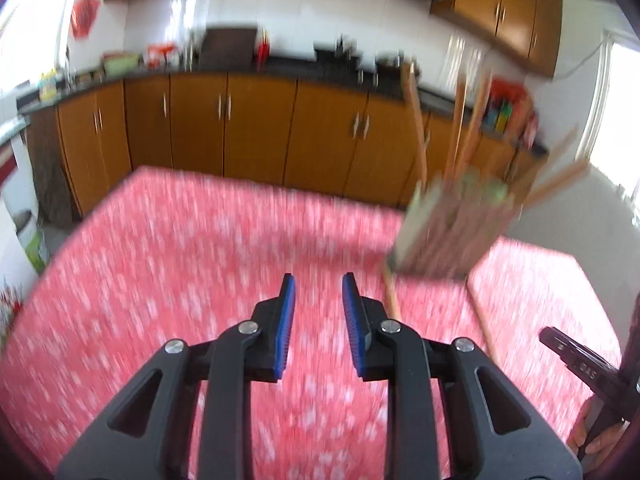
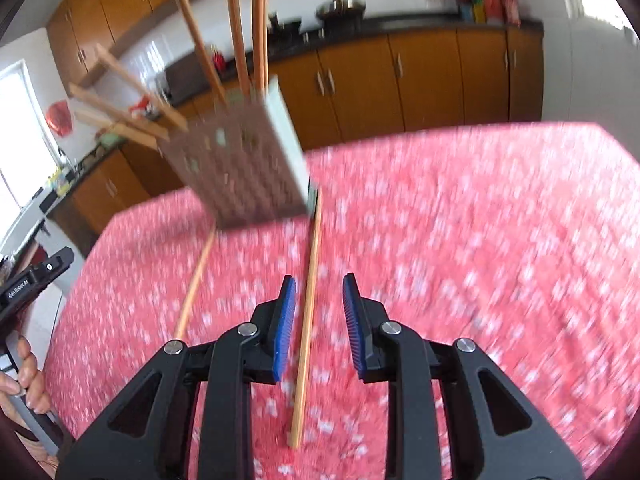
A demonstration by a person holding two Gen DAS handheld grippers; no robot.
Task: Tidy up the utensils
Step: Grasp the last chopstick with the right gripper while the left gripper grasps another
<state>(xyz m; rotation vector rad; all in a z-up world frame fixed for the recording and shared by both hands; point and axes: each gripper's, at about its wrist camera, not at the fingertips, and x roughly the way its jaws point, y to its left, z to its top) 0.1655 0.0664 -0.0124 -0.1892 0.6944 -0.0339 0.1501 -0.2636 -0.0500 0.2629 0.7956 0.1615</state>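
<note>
Right wrist view shows the right tool with its blue pads slightly apart and one chopstick lying on the red tabletop in line with the gap; the pads do not press on it. A second chopstick lies just to the left, and both run up to the foot of the holder, which already carries several sticks. The step in hand seems to be picking up the nearer chopstick, so I would lower the tool until the pads come on both sides of the stick near its middle, close them gently, and lift it level before turning it toward the holder. In the left wrist view the left tool is also slightly apart and has nothing between its pads, with the holder up on its right. Both pictures are strongly blurred, so I cannot tell the number of sticks in the holder, whether it stands upright or tilted, or if the pads touch the cloth.
</note>
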